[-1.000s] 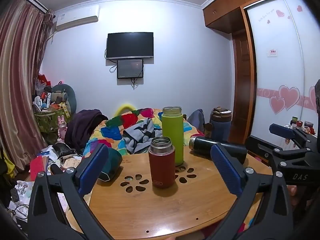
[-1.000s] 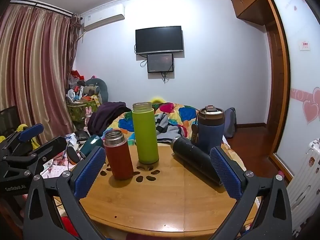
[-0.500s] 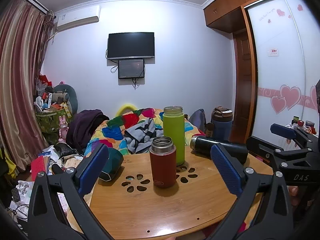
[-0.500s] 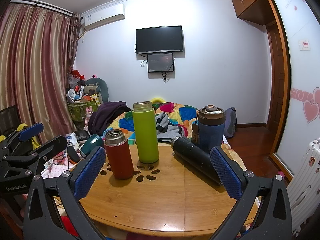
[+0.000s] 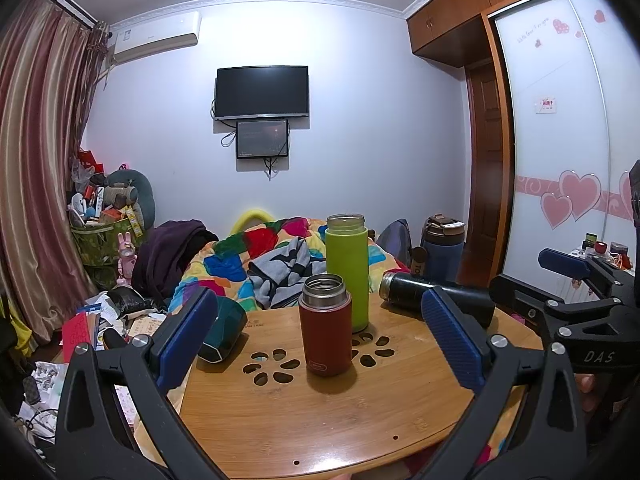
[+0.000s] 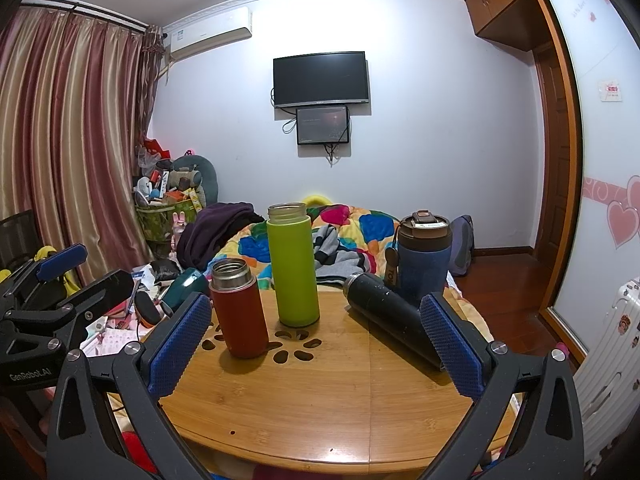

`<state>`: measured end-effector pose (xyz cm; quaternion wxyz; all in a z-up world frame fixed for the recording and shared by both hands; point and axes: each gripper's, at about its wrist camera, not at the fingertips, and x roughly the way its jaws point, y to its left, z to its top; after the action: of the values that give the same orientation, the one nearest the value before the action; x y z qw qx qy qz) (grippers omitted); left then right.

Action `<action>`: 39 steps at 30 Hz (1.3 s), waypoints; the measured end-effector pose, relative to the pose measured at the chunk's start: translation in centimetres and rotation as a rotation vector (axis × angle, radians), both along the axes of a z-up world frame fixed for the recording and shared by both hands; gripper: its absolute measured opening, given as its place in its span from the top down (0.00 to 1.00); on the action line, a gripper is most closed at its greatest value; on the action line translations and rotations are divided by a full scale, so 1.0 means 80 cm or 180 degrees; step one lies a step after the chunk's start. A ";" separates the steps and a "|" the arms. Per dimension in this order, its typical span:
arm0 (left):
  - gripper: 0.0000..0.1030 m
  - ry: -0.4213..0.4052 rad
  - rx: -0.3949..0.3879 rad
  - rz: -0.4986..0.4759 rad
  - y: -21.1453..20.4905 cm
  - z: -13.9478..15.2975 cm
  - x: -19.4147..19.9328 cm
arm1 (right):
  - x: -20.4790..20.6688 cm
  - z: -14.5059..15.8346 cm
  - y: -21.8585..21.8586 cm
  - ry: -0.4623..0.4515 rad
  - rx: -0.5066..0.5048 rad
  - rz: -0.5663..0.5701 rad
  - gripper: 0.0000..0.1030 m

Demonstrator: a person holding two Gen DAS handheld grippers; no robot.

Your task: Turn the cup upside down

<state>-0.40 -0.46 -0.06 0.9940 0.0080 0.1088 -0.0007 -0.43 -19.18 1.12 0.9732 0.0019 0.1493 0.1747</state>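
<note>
Nothing moved; red cup [image 5: 325, 325] stands ahead of left gripper [image 5: 320, 338].

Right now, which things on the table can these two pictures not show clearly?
- Black flask: its base end is behind the right hand-held gripper pad in both views.
- Teal cup: partly hidden by the left hand-held gripper pad; mostly behind the red flask in the right view.
- Blue tumbler: bottom hidden by the black flask.

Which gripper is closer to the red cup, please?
Left. The left gripper frames the red cup centrally; the right gripper has it toward its left finger, slightly farther off.
</note>
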 end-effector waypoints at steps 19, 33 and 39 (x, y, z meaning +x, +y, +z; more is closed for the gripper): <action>0.00 -0.0042 0.0040 -0.0005 -0.005 0.004 -0.002 | -0.001 0.001 0.004 -0.0024 -0.0008 0.0017 0.00; 0.00 -0.0045 0.0041 -0.0003 -0.005 0.004 -0.003 | -0.001 0.003 0.003 -0.0028 -0.0014 0.0026 0.00; 0.00 -0.0039 0.0040 0.0001 -0.005 0.005 -0.002 | -0.001 0.003 0.003 -0.0028 -0.0011 0.0028 0.00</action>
<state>-0.55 -0.84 0.36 0.9946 0.0142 0.1027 0.0002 -0.50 -18.94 1.37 0.9731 -0.0012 0.1453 0.1787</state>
